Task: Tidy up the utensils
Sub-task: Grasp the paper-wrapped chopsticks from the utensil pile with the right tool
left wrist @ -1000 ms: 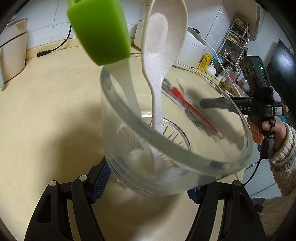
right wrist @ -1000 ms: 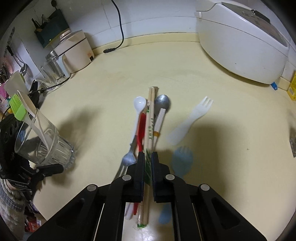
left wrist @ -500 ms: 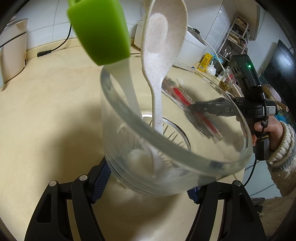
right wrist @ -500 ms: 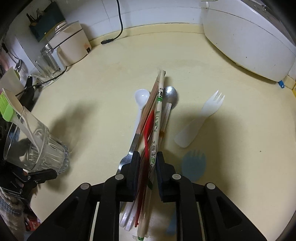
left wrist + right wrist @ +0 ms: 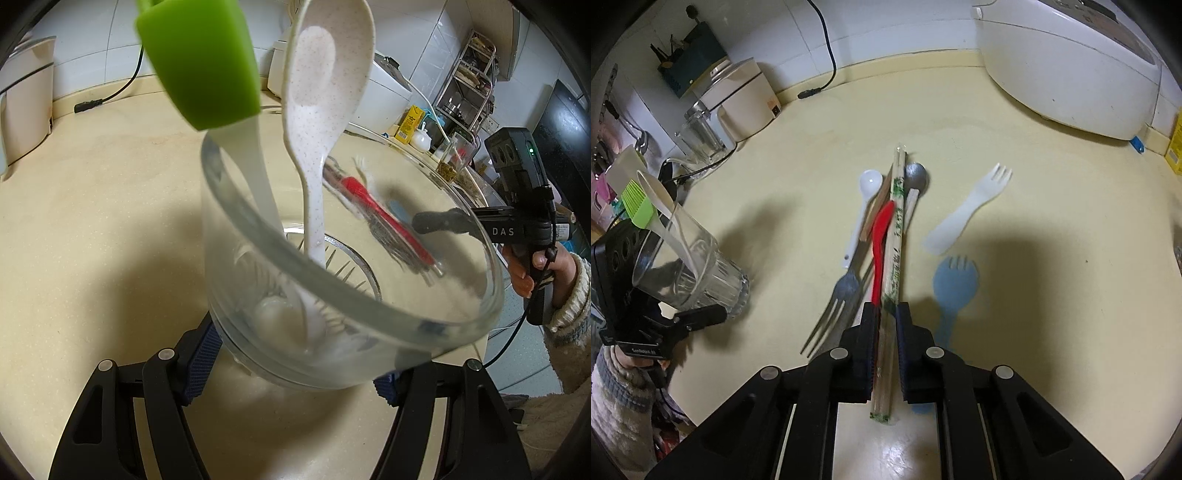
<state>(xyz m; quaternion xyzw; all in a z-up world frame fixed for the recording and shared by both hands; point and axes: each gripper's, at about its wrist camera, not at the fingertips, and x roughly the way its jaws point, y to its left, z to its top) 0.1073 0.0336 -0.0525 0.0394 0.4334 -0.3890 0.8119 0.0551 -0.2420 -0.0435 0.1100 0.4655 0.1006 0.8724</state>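
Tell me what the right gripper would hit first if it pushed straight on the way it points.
The right gripper, shut on the wrapped chopsticks, points down at the pile of utensils. It would probably meet the red utensil and metal fork first, then the countertop; depth is unclear.

Clear glass tumbler, ribbed at the base, glossy all round. In it, a speckled matt plastic spoon and a green silicone brush, smooth and rubbery-looking. At two o'clock from the tumbler on the cream counter, which has a soft sheen: a dull grey metal fork, a shiny red plastic utensil, chopsticks in a printed paper sleeve, a white plastic spork, a matt blue one. Rice cooker at one o'clock, glossy white plastic.
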